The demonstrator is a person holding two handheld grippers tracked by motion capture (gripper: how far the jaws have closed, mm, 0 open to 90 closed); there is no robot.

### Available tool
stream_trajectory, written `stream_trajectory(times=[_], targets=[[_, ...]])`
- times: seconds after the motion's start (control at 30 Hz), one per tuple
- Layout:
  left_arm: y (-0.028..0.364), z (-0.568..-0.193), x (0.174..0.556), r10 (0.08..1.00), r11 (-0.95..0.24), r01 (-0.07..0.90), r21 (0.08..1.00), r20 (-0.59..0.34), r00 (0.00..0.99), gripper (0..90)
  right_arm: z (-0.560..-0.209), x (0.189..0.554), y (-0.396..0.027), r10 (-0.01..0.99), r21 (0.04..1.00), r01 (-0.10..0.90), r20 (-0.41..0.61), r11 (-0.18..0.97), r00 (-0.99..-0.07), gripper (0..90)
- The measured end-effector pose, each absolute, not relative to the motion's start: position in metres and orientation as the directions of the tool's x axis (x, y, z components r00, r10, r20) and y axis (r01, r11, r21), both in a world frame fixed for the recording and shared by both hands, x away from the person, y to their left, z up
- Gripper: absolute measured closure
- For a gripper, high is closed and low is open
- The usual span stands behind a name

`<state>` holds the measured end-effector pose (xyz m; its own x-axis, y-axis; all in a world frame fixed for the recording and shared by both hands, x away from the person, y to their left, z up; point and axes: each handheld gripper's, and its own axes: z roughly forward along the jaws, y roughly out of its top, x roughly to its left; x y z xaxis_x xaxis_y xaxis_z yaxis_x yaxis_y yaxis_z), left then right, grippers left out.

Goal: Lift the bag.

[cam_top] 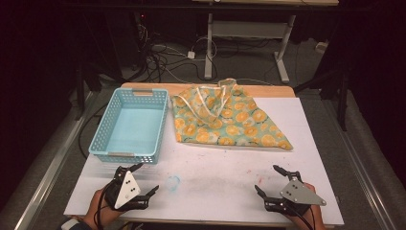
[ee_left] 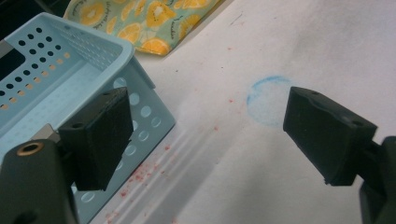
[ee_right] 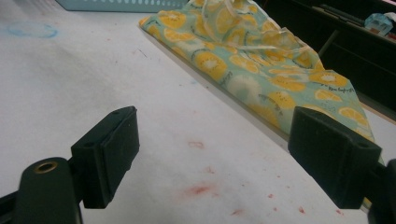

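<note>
Left gripper (cam_top: 142,179) and right gripper (cam_top: 271,180): jaws apart, empty, near table edge; citrus-print cloth bag (cam_top: 225,117) beside blue basket (cam_top: 129,125).

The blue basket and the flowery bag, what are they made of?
The basket looks like light blue plastic: stiff, smooth walls pierced with rows of round holes. The bag looks like thin, soft cloth: it lies flat with wrinkles, printed with yellow fruit slices, possibly cotton.

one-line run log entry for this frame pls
left gripper: open, holds nothing, near basket | right gripper: open, holds nothing | fruit-print cloth: flat on table, beside basket, untouched
</note>
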<state>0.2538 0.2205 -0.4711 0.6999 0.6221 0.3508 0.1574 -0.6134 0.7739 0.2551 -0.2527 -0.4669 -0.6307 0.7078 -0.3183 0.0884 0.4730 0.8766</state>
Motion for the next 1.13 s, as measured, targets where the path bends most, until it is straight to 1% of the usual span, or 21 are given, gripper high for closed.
stream_trajectory(times=[0.6,1.13], targets=[[0.223,-0.473,0.253,0.618,-0.629,0.17,0.759,0.355,0.701,15.6,-0.466,0.261,-0.244,0.687,0.868,0.094,-0.314,0.487,-0.656,17.0],[0.216,-0.476,0.262,0.606,-0.644,0.172,0.745,0.36,0.709,15.6,-0.465,0.263,-0.249,0.684,0.868,0.088,-0.318,0.489,-0.656,16.5]])
